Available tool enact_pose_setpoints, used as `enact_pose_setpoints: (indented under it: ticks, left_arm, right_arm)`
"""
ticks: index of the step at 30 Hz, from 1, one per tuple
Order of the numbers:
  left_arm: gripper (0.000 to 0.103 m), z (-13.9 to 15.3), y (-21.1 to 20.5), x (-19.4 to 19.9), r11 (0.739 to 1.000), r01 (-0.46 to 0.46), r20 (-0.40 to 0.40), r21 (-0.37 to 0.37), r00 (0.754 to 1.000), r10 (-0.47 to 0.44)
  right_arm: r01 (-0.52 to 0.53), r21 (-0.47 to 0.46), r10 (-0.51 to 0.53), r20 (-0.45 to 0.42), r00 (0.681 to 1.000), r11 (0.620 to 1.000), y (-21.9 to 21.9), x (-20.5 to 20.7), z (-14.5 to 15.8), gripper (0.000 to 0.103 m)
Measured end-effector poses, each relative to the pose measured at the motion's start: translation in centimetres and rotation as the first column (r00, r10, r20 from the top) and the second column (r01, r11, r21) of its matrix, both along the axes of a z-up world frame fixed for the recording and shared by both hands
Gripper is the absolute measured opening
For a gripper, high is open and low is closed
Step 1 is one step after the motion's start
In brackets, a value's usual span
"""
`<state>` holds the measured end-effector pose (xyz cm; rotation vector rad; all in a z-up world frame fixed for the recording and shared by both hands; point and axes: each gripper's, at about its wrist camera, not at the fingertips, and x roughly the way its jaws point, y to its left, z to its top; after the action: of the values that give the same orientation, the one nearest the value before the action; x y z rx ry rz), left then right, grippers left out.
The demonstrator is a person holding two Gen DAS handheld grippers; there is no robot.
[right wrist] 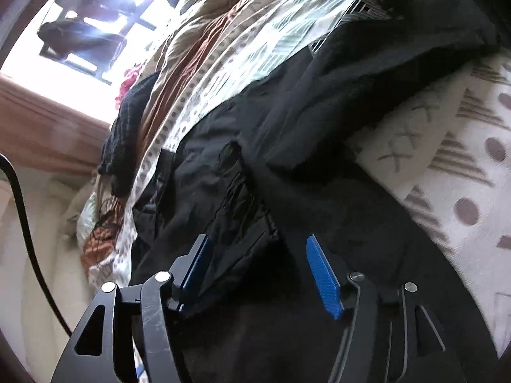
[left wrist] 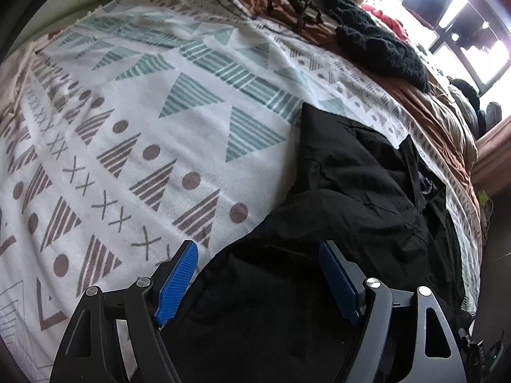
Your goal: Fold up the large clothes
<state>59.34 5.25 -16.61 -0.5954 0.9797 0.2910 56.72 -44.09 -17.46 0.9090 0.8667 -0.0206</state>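
Observation:
A large black garment [left wrist: 345, 198] lies crumpled on a bed covered by a white blanket with grey and green triangles [left wrist: 143, 111]. My left gripper [left wrist: 258, 249] is open, its blue pads wide apart, hovering just over the garment's near left edge. In the right wrist view the same black garment [right wrist: 287, 146] fills the middle, bunched and folded over itself. My right gripper [right wrist: 258, 242] is open above it, its blue pads apart with nothing between them.
A black knitted item [left wrist: 380, 44] and black cables [left wrist: 287, 3] lie on a brown quilt [left wrist: 447, 118] at the far side of the bed. A bright window [left wrist: 463, 22] is beyond. The patterned blanket [right wrist: 453, 175] shows at right, a black cord [right wrist: 22, 210] at left.

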Motion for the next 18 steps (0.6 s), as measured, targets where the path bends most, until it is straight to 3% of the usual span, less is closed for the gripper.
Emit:
enact_pose_setpoints:
  ticks: [1,3,4,5,7,11,15,18]
  left_arm:
    - [0.079,0.0,-0.2,0.1,1.0,-0.001,0.004,0.006,1.0,0.001]
    - [0.079,-0.1,-0.6,0.7,1.0,0.008,0.01,0.012,1.0,-0.008]
    - [0.079,-0.1,-0.9,1.0,1.0,0.018,0.008,0.024,1.0,-0.018]
    - [0.079,-0.2,-1.1,1.4,0.999,0.024,0.003,0.042,1.0,-0.024]
    - [0.079,-0.5,-1.7,2.0,0.995,0.037,-0.023,0.097,0.999,-0.035]
    - [0.08,-2.1,-1.9,2.4,0.986,0.048,-0.1,0.16,0.994,-0.033]
    - [0.081,-1.9,-2.3,2.2,0.977,0.058,-0.108,0.206,0.993,-0.036]
    - [0.081,-1.3,-2.0,1.6,0.986,0.042,-0.083,0.159,0.996,-0.029]
  right_arm:
    - [-0.022,0.001,0.022,-0.002,1.0,1.0,0.5,0.4,-0.3,0.061]
    - [-0.049,-0.02,0.049,-0.001,0.999,0.999,1.2,1.0,-0.4,0.041]
    - [-0.064,-0.025,0.064,-0.011,0.998,0.998,1.5,1.4,-0.7,0.023]
    - [-0.066,-0.023,0.066,-0.012,0.998,0.998,1.6,1.5,-1.0,0.016]
    - [-0.064,-0.027,0.064,-0.002,0.998,0.998,1.6,1.7,-1.2,0.011]
    - [-0.049,-0.052,0.05,0.01,0.999,0.997,1.2,2.1,-1.0,0.01]
    - [-0.038,-0.049,0.038,-0.01,0.999,0.998,1.1,2.1,-1.1,0.01]
    - [-0.009,-0.061,0.008,-0.01,1.0,0.998,0.4,1.2,-0.2,0.026]
